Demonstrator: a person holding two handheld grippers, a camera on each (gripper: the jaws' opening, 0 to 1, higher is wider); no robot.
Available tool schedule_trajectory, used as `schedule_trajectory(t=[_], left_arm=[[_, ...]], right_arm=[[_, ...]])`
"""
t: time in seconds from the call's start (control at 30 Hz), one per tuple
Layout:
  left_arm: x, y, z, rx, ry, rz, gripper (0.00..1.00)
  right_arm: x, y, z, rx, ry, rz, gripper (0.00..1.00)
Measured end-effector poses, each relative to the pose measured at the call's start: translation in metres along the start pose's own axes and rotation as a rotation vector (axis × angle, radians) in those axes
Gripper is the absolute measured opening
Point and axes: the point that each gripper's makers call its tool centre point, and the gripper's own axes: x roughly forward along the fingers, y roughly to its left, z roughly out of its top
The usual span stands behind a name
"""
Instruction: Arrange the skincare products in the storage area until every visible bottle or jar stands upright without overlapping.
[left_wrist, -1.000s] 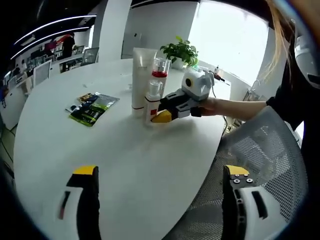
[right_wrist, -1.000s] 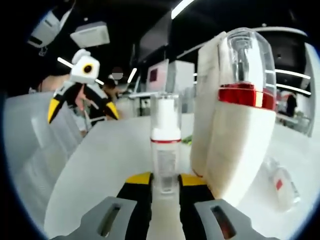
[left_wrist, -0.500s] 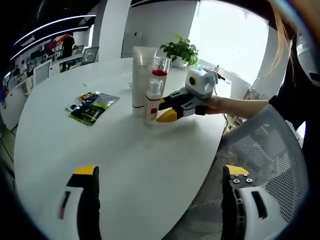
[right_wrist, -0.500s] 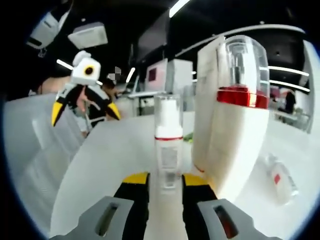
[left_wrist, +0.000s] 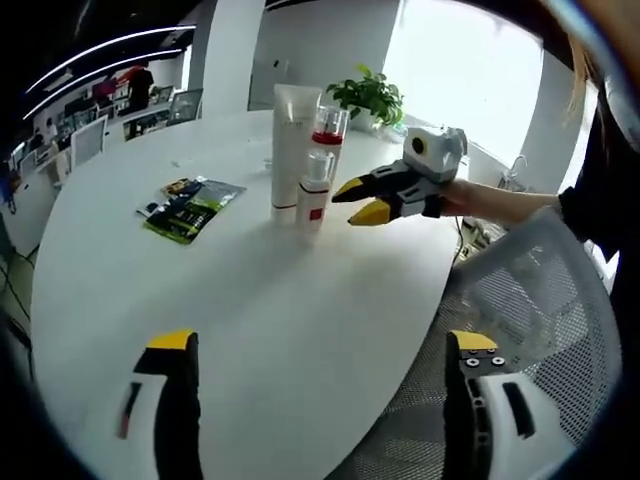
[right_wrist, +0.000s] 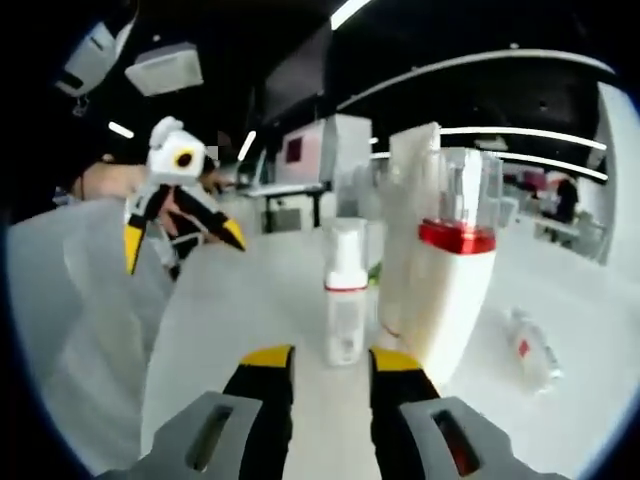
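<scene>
Right gripper (right_wrist: 322, 362) hangs open, empty, just short of the small bottle (right_wrist: 346, 295), upright beside the tall bottle (right_wrist: 452, 275) mid-desk. Left gripper (left_wrist: 320, 360) open, idle. Next, I'd judge: the small bottle lying flat (right_wrist: 531, 348).

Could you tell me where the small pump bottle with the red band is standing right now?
The small pump bottle stands upright on the white table, centre of the right gripper view just beyond the open right gripper, beside the larger red-collared bottle.

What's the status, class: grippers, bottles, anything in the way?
Both grippers open, right gripper just short of the small bottle, left gripper off the table. Three bottles upright, clustered. A small bottle lies flat. Packet well aside.
</scene>
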Motion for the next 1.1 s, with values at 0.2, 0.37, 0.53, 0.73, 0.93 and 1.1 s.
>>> schedule_trajectory(t=[0.2,0.37,0.53,0.73,0.93,1.1], left_arm=[[0.000,0.009,-0.004,-0.037,0.002,0.031,0.97],[-0.003,0.020,-0.006,-0.075,0.001,0.075,0.97],[-0.005,0.024,-0.006,-0.129,-0.010,0.095,0.98],[-0.010,0.028,-0.004,-0.163,-0.041,0.114,0.92],[-0.010,0.026,-0.004,-0.166,-0.044,0.110,0.91],[-0.009,0.023,-0.001,-0.131,-0.052,0.114,0.94]], right_arm=[[-0.018,0.001,0.014,0.025,0.026,-0.028,0.32],[-0.034,0.004,0.034,0.072,0.019,-0.071,0.38],[-0.044,0.012,0.037,0.086,0.055,-0.111,0.52],[-0.055,0.019,0.042,0.135,0.055,-0.139,0.57],[-0.065,0.026,0.053,0.168,0.062,-0.188,0.75],[-0.071,0.035,0.060,0.186,0.077,-0.200,0.79]])
